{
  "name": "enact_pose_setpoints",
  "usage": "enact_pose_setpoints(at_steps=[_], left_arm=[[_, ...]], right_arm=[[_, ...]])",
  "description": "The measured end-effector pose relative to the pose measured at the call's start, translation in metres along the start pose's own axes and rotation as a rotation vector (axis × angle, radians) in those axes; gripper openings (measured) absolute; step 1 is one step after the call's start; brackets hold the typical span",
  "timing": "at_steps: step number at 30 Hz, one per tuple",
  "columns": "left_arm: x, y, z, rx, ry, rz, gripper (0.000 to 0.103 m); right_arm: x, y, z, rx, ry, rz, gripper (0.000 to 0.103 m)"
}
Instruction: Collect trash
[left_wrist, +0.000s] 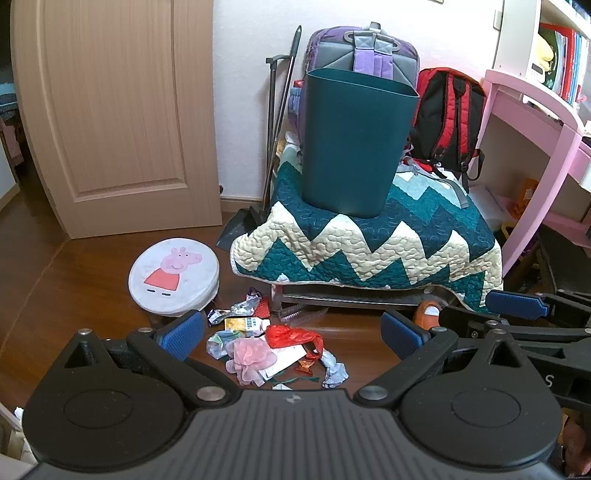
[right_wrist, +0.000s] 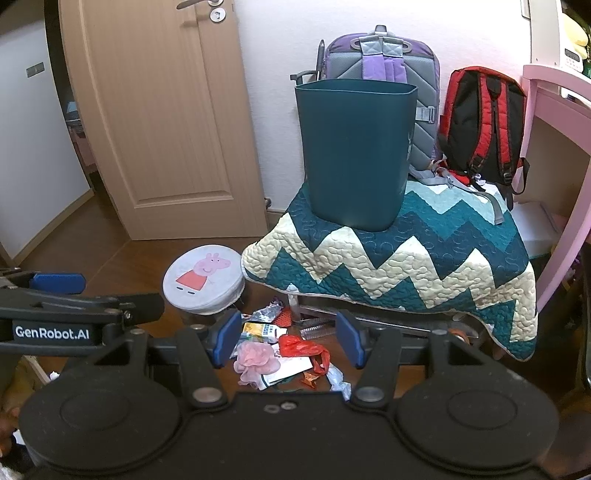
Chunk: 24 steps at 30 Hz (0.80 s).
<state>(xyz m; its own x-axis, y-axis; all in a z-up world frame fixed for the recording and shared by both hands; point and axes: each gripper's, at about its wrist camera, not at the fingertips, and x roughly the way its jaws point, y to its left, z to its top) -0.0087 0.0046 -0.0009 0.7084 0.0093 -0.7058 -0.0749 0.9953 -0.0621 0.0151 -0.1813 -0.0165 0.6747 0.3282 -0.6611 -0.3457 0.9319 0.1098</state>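
Here, a trash pile (left_wrist: 275, 350) is being shown scattered on the floor (left_wrist: 92, 280) before the quilt's (left_wrist: 369, 251) front edge, without one clear long axis. The left gripper (left_wrist: 291, 332) and right gripper (right_wrist: 286, 338) are being held open, empty. The door handle (right_wrist: 199, 3) is being seen in the right view alone.

Left hand-held gripper (left_wrist: 291, 332) and right hand-held gripper (right_wrist: 286, 338) gape side by side.

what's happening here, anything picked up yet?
Nothing yet. Both the left gripper and the right gripper are open and empty, hovering over a trash pile of wrappers and a red plastic bag on the floor. The teal bin stands upright on the quilt-covered seat behind.
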Motion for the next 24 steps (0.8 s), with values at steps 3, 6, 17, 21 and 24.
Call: enact_pose_setpoints(at_steps=[3, 6, 17, 21, 24], left_arm=[[-0.002, 0.001, 0.002, -0.004, 0.002, -0.012, 0.103], [-0.004, 0.004, 0.002, -0.008, -0.003, -0.025, 0.103], [-0.01, 0.007, -0.001, -0.033, -0.027, -0.036, 0.103], [-0.008, 0.009, -0.001, -0.052, -0.028, -0.04, 0.103], [-0.004, 0.011, -0.001, -0.063, -0.019, -0.045, 0.103]], right_arm=[[-0.001, 0.001, -0.001, 0.003, 0.003, -0.002, 0.056], [-0.003, 0.003, -0.002, -0.001, 0.002, -0.005, 0.056], [-0.007, 0.011, -0.001, -0.038, 0.002, -0.025, 0.056], [-0.004, 0.014, -0.001, -0.056, 0.01, -0.027, 0.056], [0.001, 0.016, 0.0, -0.081, 0.024, -0.018, 0.056]])
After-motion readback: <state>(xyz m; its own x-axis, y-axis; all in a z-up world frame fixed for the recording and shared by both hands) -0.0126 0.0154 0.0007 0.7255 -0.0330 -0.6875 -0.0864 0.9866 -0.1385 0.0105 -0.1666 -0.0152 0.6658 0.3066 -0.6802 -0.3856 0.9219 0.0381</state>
